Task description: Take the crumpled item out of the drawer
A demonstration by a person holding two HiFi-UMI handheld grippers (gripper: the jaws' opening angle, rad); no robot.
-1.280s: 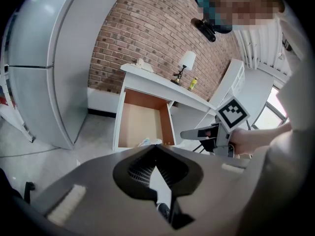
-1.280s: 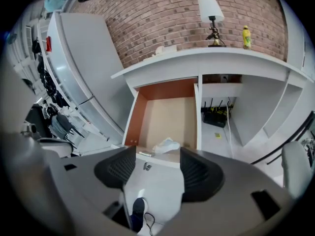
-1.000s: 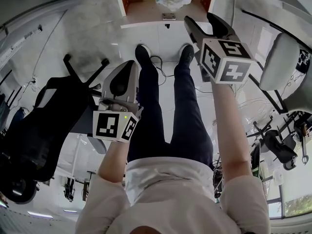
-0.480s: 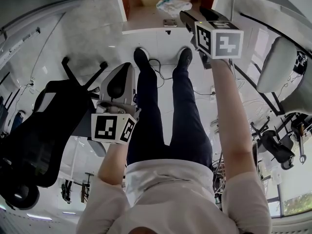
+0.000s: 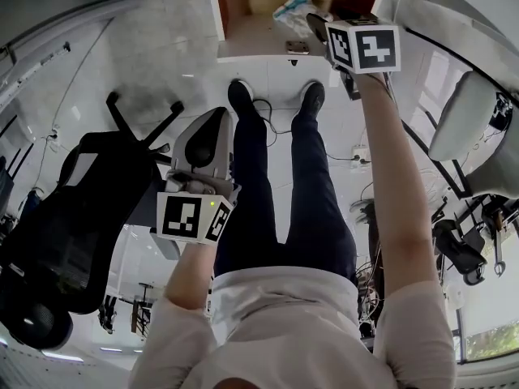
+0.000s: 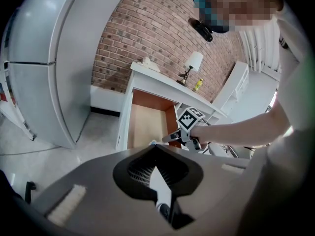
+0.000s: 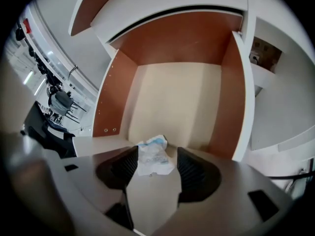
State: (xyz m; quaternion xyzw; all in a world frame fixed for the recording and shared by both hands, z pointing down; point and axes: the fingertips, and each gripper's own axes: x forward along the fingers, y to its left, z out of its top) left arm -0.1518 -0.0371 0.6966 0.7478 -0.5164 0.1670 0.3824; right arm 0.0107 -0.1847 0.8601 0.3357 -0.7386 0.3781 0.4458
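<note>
My right tongs (image 7: pixel 156 150) point down into the open drawer (image 7: pixel 172 97). The jaws are wide apart and have just been closing a little. The crumpled item (image 7: pixel 153 161) sits right between them. It is white with some blue on it. The jaws are not squeezing it, so nothing is held.

The crumpled item lies on the pale floor of the drawer, close to the front edge. In the head view it is toward the right side. The drawer has red-brown walls and a white front.

My left tongs (image 6: pixel 155 146) are clenched, tips together, with nothing in them. They are low by my left leg, well apart from the drawer, and point toward it.

A black office chair (image 5: pixel 73 217) stands on the floor to my left. Behind the white cabinet is a brick wall (image 6: pixel 147 28). A small lamp (image 6: pixel 194 63) and a yellow bottle (image 6: pixel 198 85) stand on top of the cabinet.
</note>
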